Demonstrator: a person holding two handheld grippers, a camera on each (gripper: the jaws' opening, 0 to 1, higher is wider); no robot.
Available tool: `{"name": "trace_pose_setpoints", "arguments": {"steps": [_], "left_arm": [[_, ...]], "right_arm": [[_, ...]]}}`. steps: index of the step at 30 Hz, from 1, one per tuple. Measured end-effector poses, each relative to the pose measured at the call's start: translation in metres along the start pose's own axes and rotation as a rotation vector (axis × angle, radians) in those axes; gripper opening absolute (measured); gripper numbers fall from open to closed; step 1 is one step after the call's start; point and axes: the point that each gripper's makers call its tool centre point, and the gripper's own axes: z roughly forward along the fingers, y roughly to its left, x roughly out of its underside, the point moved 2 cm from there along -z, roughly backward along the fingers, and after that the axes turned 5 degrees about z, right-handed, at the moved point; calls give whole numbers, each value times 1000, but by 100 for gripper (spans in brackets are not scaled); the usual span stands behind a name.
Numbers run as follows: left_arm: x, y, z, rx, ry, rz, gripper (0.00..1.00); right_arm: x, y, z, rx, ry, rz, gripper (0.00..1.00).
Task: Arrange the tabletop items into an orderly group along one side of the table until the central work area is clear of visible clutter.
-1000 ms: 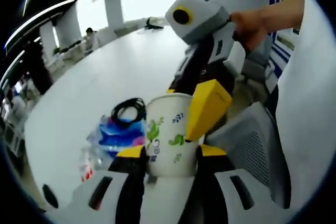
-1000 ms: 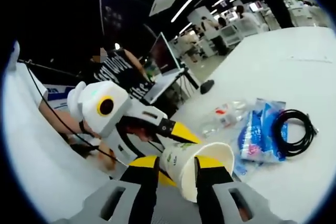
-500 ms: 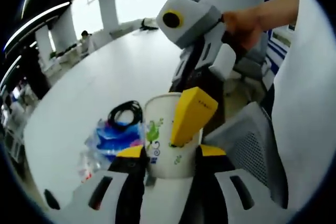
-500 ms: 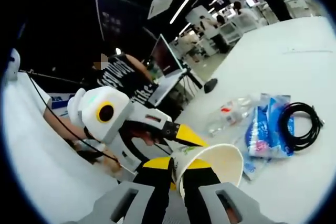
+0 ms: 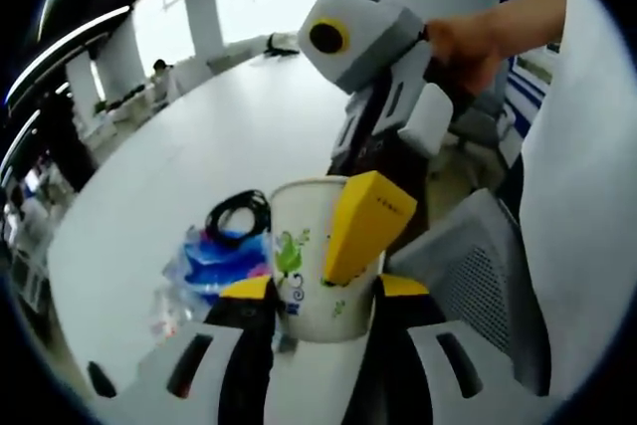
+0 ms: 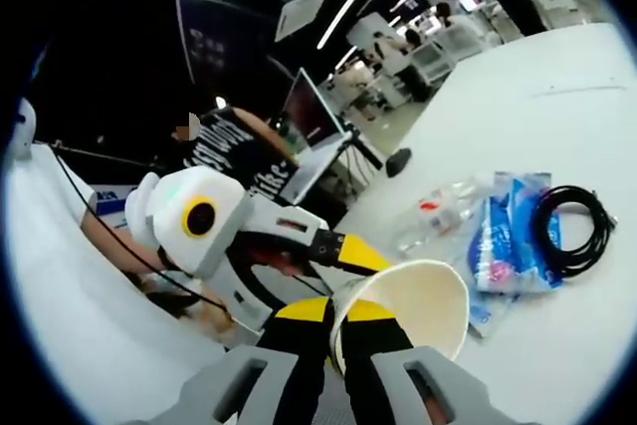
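A white paper cup (image 5: 309, 266) with green leaf prints sits between the yellow-tipped jaws of my left gripper (image 5: 326, 291), which is shut on its lower body. My right gripper (image 6: 333, 311) comes in from the upper right of the left gripper view. One yellow finger (image 5: 366, 226) lies against the cup's rim. In the right gripper view its jaws stand close together, shut on the wall of the cup (image 6: 413, 301). The left gripper's yellow finger (image 6: 353, 251) touches the cup from behind. A person's hand (image 5: 473, 47) holds the right gripper.
On the white table (image 5: 229, 126) lie a blue packet (image 5: 224, 256), a coiled black cable (image 5: 239, 214) and a clear plastic bottle (image 5: 169, 306). A grey chair (image 5: 478, 266) stands at the table's edge. A laptop (image 6: 318, 111) and a mouse (image 6: 398, 161) sit farther off.
My right gripper's jaws have narrowed from straddling the cup to pinching its wall. The cup's mouth has turned a little more into the right gripper view. The left gripper's hold looks unchanged.
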Motion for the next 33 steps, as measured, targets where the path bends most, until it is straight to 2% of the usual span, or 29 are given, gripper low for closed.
{"name": "trace_pose_setpoints", "arguments": {"steps": [7, 14, 24, 33], "left_arm": [[1, 0, 0, -5, 4, -6, 38], [4, 1, -1, -12, 10, -13, 37], [5, 4, -6, -21, 5, -40, 36], [13, 18, -16, -93, -18, -129, 36]], "right_arm": [[1, -1, 1, 6, 2, 4, 0], [9, -6, 1, 45, 44, -15, 0], [6, -20, -6, 77, 17, 13, 0], [2, -28, -15, 105, 0, 27, 0]]}}
